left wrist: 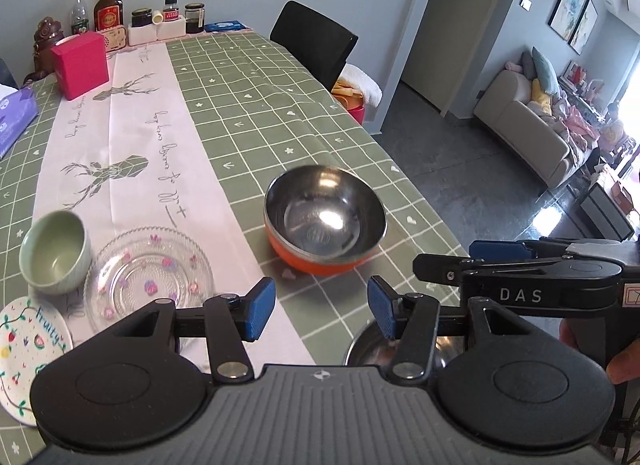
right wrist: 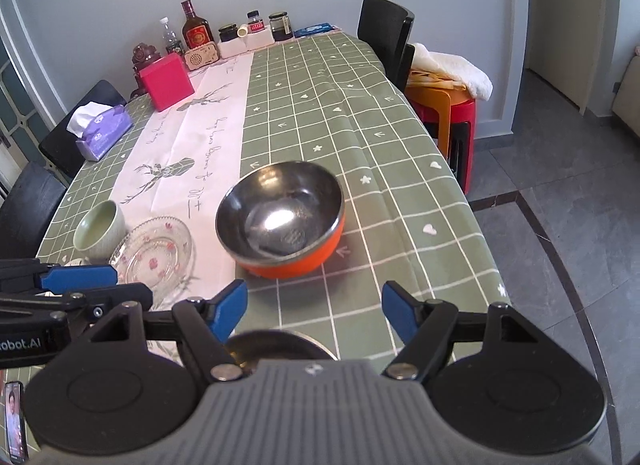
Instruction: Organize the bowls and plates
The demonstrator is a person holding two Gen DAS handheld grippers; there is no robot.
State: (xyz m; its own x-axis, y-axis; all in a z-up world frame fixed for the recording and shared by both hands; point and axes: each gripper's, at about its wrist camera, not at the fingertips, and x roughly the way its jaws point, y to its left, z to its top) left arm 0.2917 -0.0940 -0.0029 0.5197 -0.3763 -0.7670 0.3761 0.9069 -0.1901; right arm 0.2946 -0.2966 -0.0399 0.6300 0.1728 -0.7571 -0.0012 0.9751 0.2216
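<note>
Orange bowl (left wrist: 325, 221) with shiny steel inside, upright on green checked tablecloth (left wrist: 260, 77), both claws released, empty.

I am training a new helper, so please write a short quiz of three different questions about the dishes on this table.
1. True or false: the green cup stands on the glass plate.
2. What colour is the outside of the steel-lined bowl?
3. The painted plate lies: A) at the table's near edge, beside the glass plate; B) under the red box; C) inside the bowl.

Key: 1. False, it stands beside the plate. 2. Orange. 3. A.
</note>
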